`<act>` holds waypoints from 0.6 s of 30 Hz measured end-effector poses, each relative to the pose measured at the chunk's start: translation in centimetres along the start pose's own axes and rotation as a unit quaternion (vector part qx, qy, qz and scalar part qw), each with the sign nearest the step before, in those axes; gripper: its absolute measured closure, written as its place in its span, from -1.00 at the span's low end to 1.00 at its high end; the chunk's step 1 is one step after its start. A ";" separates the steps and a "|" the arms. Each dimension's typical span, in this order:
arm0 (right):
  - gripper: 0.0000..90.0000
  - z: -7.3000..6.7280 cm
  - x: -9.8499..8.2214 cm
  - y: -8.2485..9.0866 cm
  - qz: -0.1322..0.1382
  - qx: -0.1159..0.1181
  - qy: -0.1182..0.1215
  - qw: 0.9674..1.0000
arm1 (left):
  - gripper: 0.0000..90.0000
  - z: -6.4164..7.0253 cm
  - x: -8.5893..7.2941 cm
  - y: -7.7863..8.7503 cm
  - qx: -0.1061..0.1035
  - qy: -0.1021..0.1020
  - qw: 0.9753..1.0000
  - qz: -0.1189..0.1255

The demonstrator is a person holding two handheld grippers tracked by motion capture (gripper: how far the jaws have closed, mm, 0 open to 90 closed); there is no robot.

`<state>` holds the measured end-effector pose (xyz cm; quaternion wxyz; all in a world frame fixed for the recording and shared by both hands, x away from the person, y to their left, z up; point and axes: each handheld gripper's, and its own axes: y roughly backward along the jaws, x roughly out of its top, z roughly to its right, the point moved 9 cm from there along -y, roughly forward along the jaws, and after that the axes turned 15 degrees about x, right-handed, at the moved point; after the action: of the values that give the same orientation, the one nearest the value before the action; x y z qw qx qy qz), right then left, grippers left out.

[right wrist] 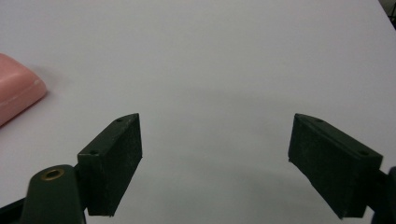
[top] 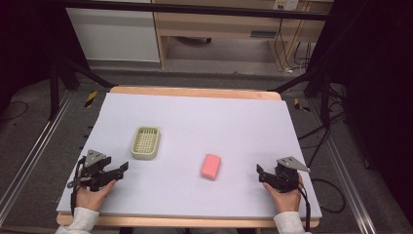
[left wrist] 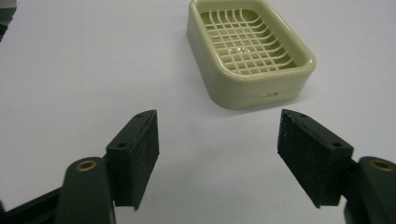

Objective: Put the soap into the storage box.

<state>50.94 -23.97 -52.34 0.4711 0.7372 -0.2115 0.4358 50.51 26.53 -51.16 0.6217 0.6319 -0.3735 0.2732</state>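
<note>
The white tabletop (top: 195,122) lies mostly bare, wide room around the cream soap dish (top: 145,142). A pink soap bar (top: 211,166) lies right of the dish, well apart. Left tongs (top: 122,168) and right tongs (top: 259,171) rest near the front edge, both spread, holding nothing. The left gripper view shows the dish's grid floor (left wrist: 247,42).

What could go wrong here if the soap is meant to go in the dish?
1. The pink soap lies flat and looks smooth; it could slip from the right gripper, whose fingers stand wide open.
2. The soap dish sits loose on the table, so a bump may push it.
</note>
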 end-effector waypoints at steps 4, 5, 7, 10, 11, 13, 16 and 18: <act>-0.59 -0.2 -0.1 0.1 0.001 0.008 -0.003 1.000 | -0.27 0.8 0.3 0.3 -0.008 -0.009 1.000 0.007; -0.59 -0.2 -0.1 0.1 0.001 0.009 -0.004 1.000 | -0.27 0.8 0.3 0.3 -0.008 -0.009 1.000 0.007; -0.59 -0.2 -0.2 0.0 0.000 0.009 -0.001 1.000 | -0.27 1.3 0.3 0.4 -0.013 -0.014 1.000 0.008; -0.59 -0.3 -0.2 0.0 -0.002 0.010 -0.001 1.000 | -0.28 2.0 0.6 0.6 -0.019 -0.017 1.000 0.015; -0.59 -0.3 -0.2 0.0 -0.002 0.010 -0.001 1.000 | -0.28 2.3 0.6 0.7 -0.024 -0.014 1.000 0.016; -0.58 -0.3 -0.2 0.0 -0.002 0.010 0.000 1.000 | -0.28 2.6 0.7 0.8 -0.026 -0.016 0.999 0.017; -0.58 -0.1 -0.3 0.0 -0.004 0.008 0.002 1.000 | -0.28 2.8 0.9 0.8 -0.020 -0.025 0.999 0.017; -0.58 -0.1 -0.3 0.0 -0.004 0.008 0.002 1.000 | -0.28 3.1 1.1 0.9 -0.023 -0.024 0.999 0.019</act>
<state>50.71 -23.93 -52.55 0.4671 0.7408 -0.2042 0.4374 50.03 23.37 -50.01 0.6215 0.6165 -0.4069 0.2610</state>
